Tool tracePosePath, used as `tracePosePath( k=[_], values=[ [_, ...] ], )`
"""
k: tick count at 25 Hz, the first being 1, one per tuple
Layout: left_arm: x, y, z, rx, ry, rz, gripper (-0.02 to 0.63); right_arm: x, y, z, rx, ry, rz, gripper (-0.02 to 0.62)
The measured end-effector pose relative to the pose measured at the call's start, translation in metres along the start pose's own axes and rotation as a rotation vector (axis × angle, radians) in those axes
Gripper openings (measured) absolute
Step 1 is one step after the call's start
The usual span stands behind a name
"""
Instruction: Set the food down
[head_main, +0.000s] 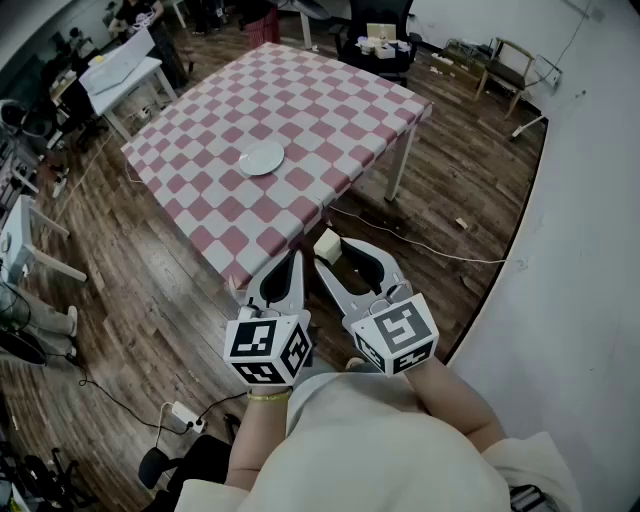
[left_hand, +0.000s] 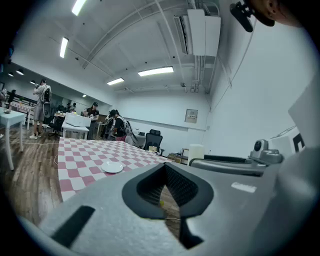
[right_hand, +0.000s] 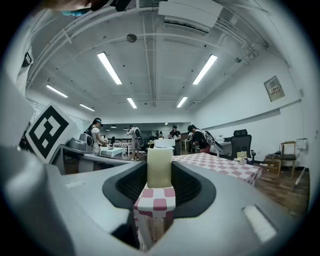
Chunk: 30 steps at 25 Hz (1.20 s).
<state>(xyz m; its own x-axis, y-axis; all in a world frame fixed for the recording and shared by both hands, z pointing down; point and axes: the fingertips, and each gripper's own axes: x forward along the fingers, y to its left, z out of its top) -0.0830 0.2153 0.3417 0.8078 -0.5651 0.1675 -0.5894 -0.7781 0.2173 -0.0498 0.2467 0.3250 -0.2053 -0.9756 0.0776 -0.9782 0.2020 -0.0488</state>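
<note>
A cream-coloured block of food (head_main: 326, 243) sits between the jaws of my right gripper (head_main: 336, 250), which is shut on it, in the air just off the near corner of the table. In the right gripper view the block (right_hand: 159, 167) fills the gap between the pads, with the cloth corner below it. My left gripper (head_main: 291, 266) is beside it on the left, shut with nothing in it; its jaws meet in the left gripper view (left_hand: 166, 176). A small white plate (head_main: 263, 157) (left_hand: 112, 167) lies mid-table on the red-and-white checked cloth (head_main: 340, 100).
A black office chair (head_main: 380, 40) stands beyond the table's far side, and a wooden chair (head_main: 505, 62) is at the back right. A white desk (head_main: 125, 65) stands at the left. A power strip (head_main: 185, 414) and cables lie on the wood floor. People stand in the background.
</note>
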Motion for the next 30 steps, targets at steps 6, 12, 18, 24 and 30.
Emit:
tracePosePath(
  k=[6, 12, 18, 24, 30],
  values=[
    [0.000, -0.013, -0.002, 0.009, 0.010, -0.010, 0.005, -0.012, -0.005, -0.003, 0.014, -0.002, -0.009, 0.156],
    [-0.005, -0.015, -0.007, 0.010, 0.013, 0.003, 0.005, -0.017, -0.001, -0.006, 0.001, 0.001, 0.000, 0.156],
    [-0.010, -0.021, -0.011, 0.018, 0.017, 0.006, 0.005, -0.022, 0.004, -0.009, 0.004, 0.007, 0.017, 0.156],
    [-0.012, -0.022, -0.014, 0.011, 0.030, 0.016, 0.005, -0.027, 0.000, -0.008, 0.027, -0.002, 0.004, 0.156],
    [-0.005, -0.021, -0.015, 0.015, 0.033, 0.017, 0.005, -0.025, -0.007, -0.011, 0.045, -0.003, -0.003, 0.156]
  ],
)
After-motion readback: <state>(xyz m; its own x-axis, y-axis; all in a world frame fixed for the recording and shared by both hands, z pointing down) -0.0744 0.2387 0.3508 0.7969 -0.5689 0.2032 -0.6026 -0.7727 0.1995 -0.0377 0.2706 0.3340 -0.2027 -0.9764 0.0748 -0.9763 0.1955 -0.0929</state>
